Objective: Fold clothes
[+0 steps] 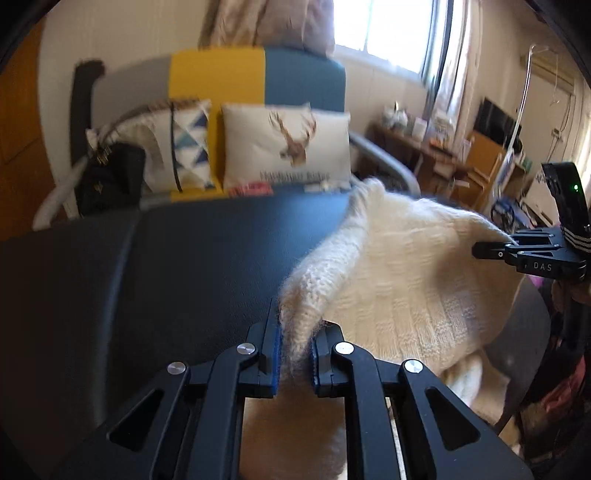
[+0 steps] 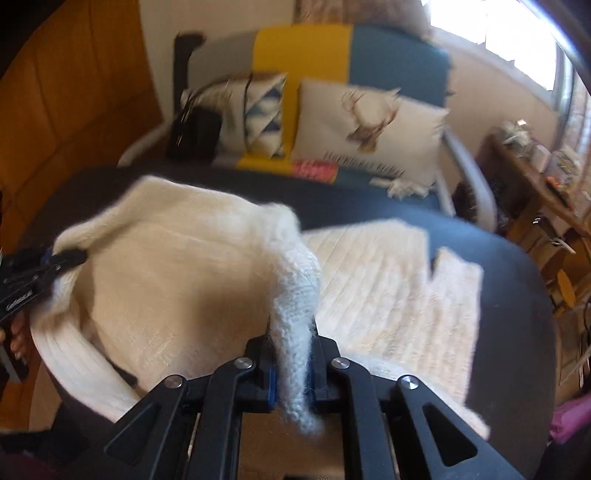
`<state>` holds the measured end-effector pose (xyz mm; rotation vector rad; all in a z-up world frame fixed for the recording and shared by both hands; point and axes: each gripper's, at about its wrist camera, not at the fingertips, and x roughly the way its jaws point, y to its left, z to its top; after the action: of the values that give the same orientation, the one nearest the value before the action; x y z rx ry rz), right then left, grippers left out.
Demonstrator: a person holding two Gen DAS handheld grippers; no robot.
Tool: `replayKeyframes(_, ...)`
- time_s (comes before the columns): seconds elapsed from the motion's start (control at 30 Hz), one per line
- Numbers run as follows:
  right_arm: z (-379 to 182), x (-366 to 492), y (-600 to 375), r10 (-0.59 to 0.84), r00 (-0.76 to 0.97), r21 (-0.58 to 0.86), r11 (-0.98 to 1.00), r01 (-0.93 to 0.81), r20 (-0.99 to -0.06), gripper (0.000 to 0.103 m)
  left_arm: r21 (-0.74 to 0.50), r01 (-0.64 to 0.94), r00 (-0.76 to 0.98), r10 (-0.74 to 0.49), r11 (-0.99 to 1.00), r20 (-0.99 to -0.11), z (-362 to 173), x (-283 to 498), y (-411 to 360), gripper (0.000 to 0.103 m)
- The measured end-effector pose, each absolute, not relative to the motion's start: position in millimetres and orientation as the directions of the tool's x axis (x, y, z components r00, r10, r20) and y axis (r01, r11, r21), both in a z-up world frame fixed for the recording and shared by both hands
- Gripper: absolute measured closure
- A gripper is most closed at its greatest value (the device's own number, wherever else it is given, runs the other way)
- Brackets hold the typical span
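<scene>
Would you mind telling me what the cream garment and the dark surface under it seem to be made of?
The cream sweater looks like chunky wool or acrylic knit: visible ribbed stitches and fuzzy fibres at its edges. The dark table appears covered in smooth, matte leather or vinyl, with a faint sheen and a seam; which one is unclear.

A home living room: ahead, a sofa [image 1: 258, 74] with throw cushions [image 1: 286, 146], a curtained window [image 1: 399, 29], and a cluttered wooden desk [image 1: 417, 147] to the right.

A dark, smooth-surfaced table [image 2: 509, 295] carries a cream knitted sweater [image 2: 376, 273], which lies partly flat on it, one edge lifted.
</scene>
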<state>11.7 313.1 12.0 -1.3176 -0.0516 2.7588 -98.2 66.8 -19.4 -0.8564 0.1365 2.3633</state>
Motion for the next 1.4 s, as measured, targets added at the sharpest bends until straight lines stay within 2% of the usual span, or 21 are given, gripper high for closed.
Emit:
replayKeyframes(0.17, 83.6, 44.9, 297.4, 0.276, -0.758, -0.203, -0.960, -0.191, -0.592, 0.094, -0.047, -0.620, -0.697, 0.577, -0.783, -0.427, 57.0, -45.0, 48.6, 0.091)
replayKeyframes(0.37, 172.2, 103.4, 268.5, 0.502, -0.817, -0.382, -0.840, -0.385, -0.282, 0.094, 0.000, -0.677, -0.720, 0.663, -0.736, -0.204, 139.1, 23.3, 37.7, 0.097)
replayKeyframes(0.53, 235.6, 145.0, 265.1, 0.601, -0.796, -0.378, -0.753, -0.538, -0.064, 0.094, 0.050, -0.716, -0.697, 0.709, -0.696, -0.110, 185.6, 45.5, 45.6, 0.097)
replayKeyframes(0.67, 269.9, 143.2, 269.5, 0.642, -0.766, -0.356, -0.710, -0.607, 0.026, 0.094, 0.049, -0.739, -0.673, 0.737, -0.671, -0.063, 209.7, 46.5, 57.8, 0.097)
replayKeyframes(0.73, 271.6, 113.1, 283.8, 0.654, -0.757, -0.377, -0.700, -0.606, 0.004, 0.094, 0.067, -0.710, -0.705, 0.707, -0.701, -0.065, 213.9, 32.9, 72.2, 0.096)
replayKeyframes(0.8, 265.8, 73.5, 307.1, 0.665, -0.746, -0.410, -0.693, -0.593, -0.045, 0.093, 0.027, -0.692, -0.716, 0.682, -0.721, -0.146, 203.4, -6.7, 94.0, 0.096)
replayKeyframes(0.97, 157.5, -59.9, 403.2, 0.677, -0.644, -0.494, -0.722, -0.485, -0.357, 0.089, -0.022, -0.658, -0.675, 0.602, -0.753, -0.426, 125.8, -116.2, 148.7, 0.087)
replayKeyframes(1.0, 127.3, -76.6, 423.4, 0.641, -0.617, -0.457, -0.764, -0.455, -0.457, 0.084, 0.001, -0.633, -0.681, 0.556, -0.774, -0.476, 103.9, -134.5, 158.1, 0.087)
replayKeyframes(1.07, 66.9, -109.8, 463.7, 0.542, -0.544, -0.367, -0.838, -0.404, -0.640, 0.083, 0.062, -0.602, -0.679, 0.470, -0.796, -0.564, 59.6, -159.6, 172.3, 0.084)
replayKeyframes(1.1, 36.6, -126.5, 483.8, 0.481, -0.499, -0.315, -0.868, -0.383, -0.721, 0.083, 0.058, -0.612, -0.647, 0.458, -0.788, -0.610, 38.4, -167.4, 175.0, 0.079)
replayKeyframes(1.17, -6.3, -133.7, 518.3, 0.326, -0.455, -0.128, -0.902, -0.413, -0.828, 0.083, 0.047, -0.601, -0.604, 0.416, -0.798, -0.680, -2.9, -175.7, 171.4, 0.076)
replayKeyframes(1.23, -28.0, -123.5, 541.6, 0.192, -0.486, 0.055, -0.892, -0.449, -0.852, 0.080, 0.008, -0.590, -0.558, 0.400, -0.807, -0.727, -31.1, -173.2, 158.9, 0.075)
replayKeyframes(1.27, -31.9, -115.1, 544.7, 0.151, -0.503, 0.108, -0.887, -0.449, -0.851, 0.080, -0.011, -0.580, -0.541, 0.395, -0.815, -0.743, -42.7, -170.4, 150.7, 0.071)
replayKeyframes(1.3, -36.4, -105.6, 544.9, 0.110, -0.515, 0.150, -0.887, -0.437, -0.850, 0.080, -0.032, -0.568, -0.522, 0.390, -0.822, -0.759, -54.5, -169.2, 140.2, 0.065)
replayKeyframes(1.4, -50.9, -72.4, 526.1, 0.052, -0.514, 0.195, -0.888, -0.415, -0.856, 0.078, -0.129, -0.514, -0.471, 0.405, -0.848, -0.783, -72.3, -142.5, 98.1, 0.055)
